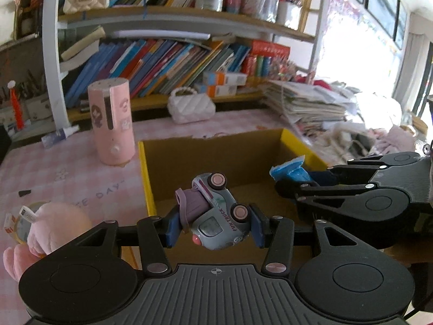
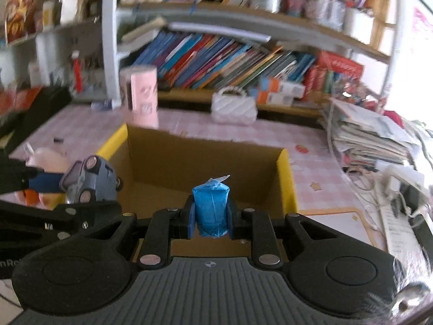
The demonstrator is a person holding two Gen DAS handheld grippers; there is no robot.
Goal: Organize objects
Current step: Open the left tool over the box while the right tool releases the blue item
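Observation:
My left gripper is shut on a grey toy truck with pink wheels, tipped on its side above the near edge of an open cardboard box. My right gripper is shut on a blue wrapped packet and holds it over the same box. The right gripper with the blue packet shows at the right of the left wrist view. The left gripper's fingers and the toy truck show at the left of the right wrist view.
The box stands on a pink checked tablecloth. A pink cylinder and a white quilted purse stand behind it. A pink plush toy lies at the left. A paper stack is at the right. Bookshelves fill the back.

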